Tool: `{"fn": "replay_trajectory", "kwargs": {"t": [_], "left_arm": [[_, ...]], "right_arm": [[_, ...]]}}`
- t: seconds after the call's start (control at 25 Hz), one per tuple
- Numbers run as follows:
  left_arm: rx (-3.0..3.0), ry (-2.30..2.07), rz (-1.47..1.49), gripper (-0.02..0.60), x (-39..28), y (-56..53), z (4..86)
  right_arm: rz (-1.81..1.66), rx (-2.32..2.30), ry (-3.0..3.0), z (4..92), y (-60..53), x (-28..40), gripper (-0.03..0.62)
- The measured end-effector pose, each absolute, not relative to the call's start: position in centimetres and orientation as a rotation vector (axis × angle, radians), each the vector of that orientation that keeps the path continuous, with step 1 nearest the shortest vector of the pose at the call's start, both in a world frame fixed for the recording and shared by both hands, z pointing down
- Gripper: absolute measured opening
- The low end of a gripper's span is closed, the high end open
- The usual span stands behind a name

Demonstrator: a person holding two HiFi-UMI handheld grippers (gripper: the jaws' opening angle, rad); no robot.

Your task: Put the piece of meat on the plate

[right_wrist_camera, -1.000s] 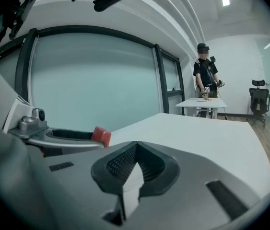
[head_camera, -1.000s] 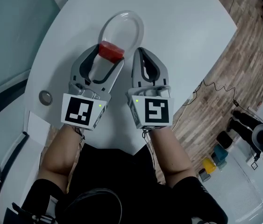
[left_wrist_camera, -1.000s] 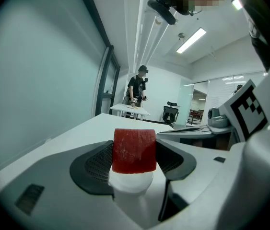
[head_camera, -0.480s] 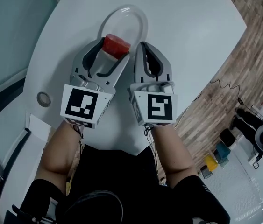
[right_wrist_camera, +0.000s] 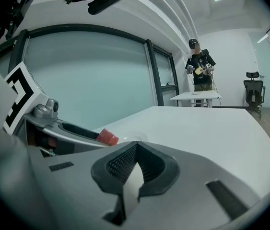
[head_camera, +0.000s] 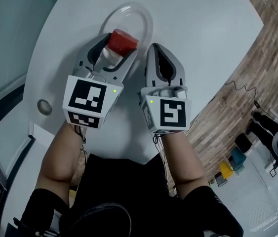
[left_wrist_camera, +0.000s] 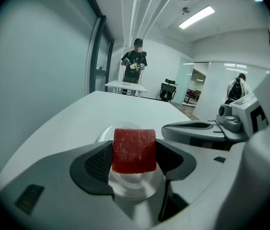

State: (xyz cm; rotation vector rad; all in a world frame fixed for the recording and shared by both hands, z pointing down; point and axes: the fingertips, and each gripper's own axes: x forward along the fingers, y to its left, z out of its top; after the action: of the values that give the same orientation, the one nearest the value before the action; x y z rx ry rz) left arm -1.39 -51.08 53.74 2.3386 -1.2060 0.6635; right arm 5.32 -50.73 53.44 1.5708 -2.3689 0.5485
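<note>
A red block of meat point(head_camera: 123, 41) is clamped between the jaws of my left gripper point(head_camera: 120, 44), held above the near rim of a clear glass plate point(head_camera: 141, 17) on the white table. In the left gripper view the meat point(left_wrist_camera: 134, 150) fills the gap between the black pads, with the plate point(left_wrist_camera: 105, 134) showing just behind and below it. My right gripper point(head_camera: 160, 51) rests beside the left one, to the right of the plate, shut with nothing in it. From the right gripper view the meat point(right_wrist_camera: 108, 137) peeks past the left gripper's jaw.
A small metal ring point(head_camera: 43, 106) lies on the table point(head_camera: 203, 28) at the left. The table's curved edge runs close on the right, with wooden floor point(head_camera: 272, 58) beyond. A person stands by a desk point(left_wrist_camera: 125, 86) far across the room.
My left gripper has carried the meat forward and a little higher, further over the plate's near rim. The right gripper has barely moved.
</note>
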Motion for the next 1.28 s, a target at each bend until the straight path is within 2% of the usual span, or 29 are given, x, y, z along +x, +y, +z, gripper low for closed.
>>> {"fn": "replay_trajectory", "kwargs": {"t": [1.28], "left_arm": [[2.186,-1.006,1.053,0.278,-0.7,-52.7,57.7]], "right_arm": [[0.556,1.645,-2.385,54.1,-50.0,5.2,0.003]]}}
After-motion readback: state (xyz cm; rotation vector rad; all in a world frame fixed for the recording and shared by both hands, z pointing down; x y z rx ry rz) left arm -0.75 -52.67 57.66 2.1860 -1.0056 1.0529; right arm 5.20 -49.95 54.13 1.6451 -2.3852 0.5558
